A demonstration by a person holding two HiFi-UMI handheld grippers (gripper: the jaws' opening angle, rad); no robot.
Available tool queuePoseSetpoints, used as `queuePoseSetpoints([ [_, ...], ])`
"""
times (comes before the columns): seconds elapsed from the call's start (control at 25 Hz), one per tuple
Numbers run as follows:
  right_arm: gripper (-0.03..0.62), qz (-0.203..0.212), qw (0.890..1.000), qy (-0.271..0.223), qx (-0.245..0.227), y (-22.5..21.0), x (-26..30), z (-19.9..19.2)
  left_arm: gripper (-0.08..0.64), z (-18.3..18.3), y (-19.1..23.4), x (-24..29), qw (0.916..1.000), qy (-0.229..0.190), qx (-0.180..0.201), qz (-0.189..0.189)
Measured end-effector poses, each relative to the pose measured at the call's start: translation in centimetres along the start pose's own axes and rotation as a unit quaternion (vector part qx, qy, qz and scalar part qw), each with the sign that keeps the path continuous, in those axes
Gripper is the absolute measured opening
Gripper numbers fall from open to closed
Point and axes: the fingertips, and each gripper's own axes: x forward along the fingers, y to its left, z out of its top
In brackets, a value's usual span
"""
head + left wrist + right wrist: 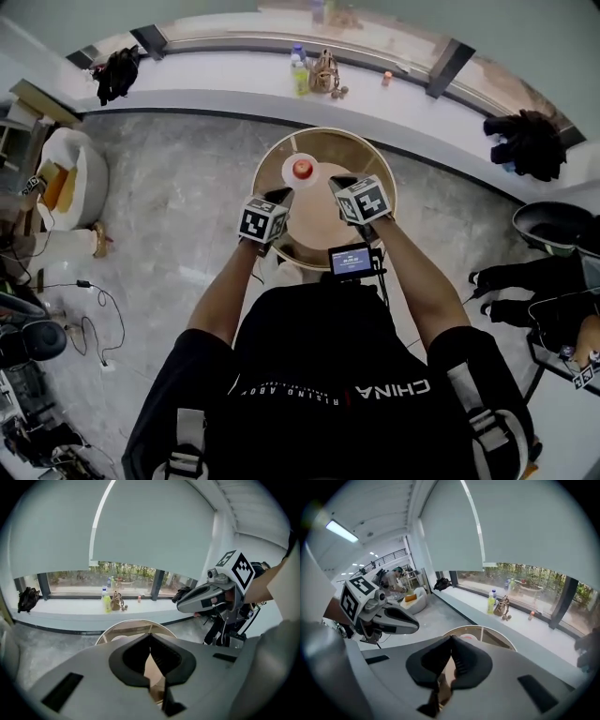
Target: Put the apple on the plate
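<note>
In the head view a red apple (302, 169) lies on a small pale plate (289, 176) at the far side of a round wooden table (373, 167). My left gripper (281, 196) and right gripper (340, 184) hover side by side above the table's near half, short of the plate and apart from it. Both are shut with nothing between the jaws. In the left gripper view the closed jaws (150, 638) hide most of the table; the right gripper (206, 597) shows at the right. In the right gripper view the closed jaws (451, 641) point toward the plate's edge (468, 637).
A long window sill behind the table carries a green bottle (298, 71), a brown bag (324, 72) and black clothes (116, 73). More dark clothes (527, 141) lie at the right. A white seat (71, 178) and floor cables (94, 300) are at the left.
</note>
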Motion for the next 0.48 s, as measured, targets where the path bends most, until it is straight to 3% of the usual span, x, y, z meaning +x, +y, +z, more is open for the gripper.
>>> queuePoseSetpoints([
  [0.32, 0.029, -0.032, 0.999, -0.031, -0.008, 1.0, -3.7, -4.3, 0.018, -4.3, -4.1, -2.6, 0.9979, -0.006, -0.031, 0.057],
  [0.48, 0.029, -0.033, 0.999, -0.019, -0.012, 4.0, -4.3, -7.4, 0.018, -8.1, -6.1, -4.8, 0.9962, 0.008, 0.000, 0.087],
])
